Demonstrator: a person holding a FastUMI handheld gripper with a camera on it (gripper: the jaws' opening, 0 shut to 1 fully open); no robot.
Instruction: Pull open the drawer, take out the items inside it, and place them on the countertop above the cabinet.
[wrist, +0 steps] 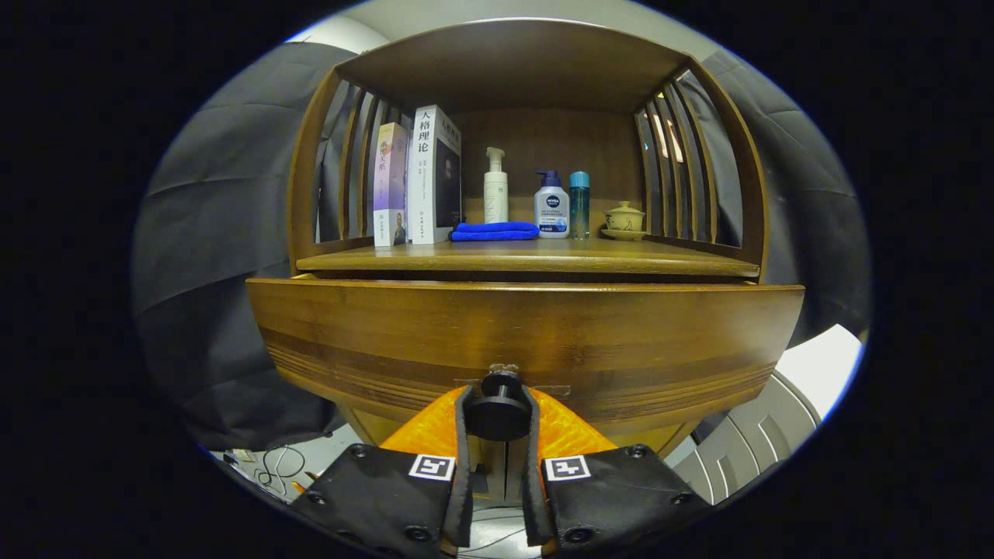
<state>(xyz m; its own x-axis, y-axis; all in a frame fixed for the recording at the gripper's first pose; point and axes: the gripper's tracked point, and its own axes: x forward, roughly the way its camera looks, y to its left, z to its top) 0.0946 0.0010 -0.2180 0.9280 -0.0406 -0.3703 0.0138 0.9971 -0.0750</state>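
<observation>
Drawer [528, 330] front filled the space straight ahead of the gripper [497, 411], its wooden face standing out a little from the cabinet body and its top edge sitting proud of the shelf line. At its lower middle a dark round knob [497, 415] sat between the two fingers [463, 435] — both pressed against its sides, so the gripper was clamped on the knob. Above the drawer and beyond the fingers lay the countertop [644, 252], set inside an open alcove with slatted sides. On it, up and to the left of the gripper, stood two upright books [419, 182]; beside them lay a folded blue cloth [494, 230], with a white pump bottle [495, 190] behind it. Further right stood a blue-capped pump bottle [551, 206], a slim teal bottle [579, 203] touching or just beside it, and — apart from those — a small lidded cup on a saucer [623, 220].
</observation>
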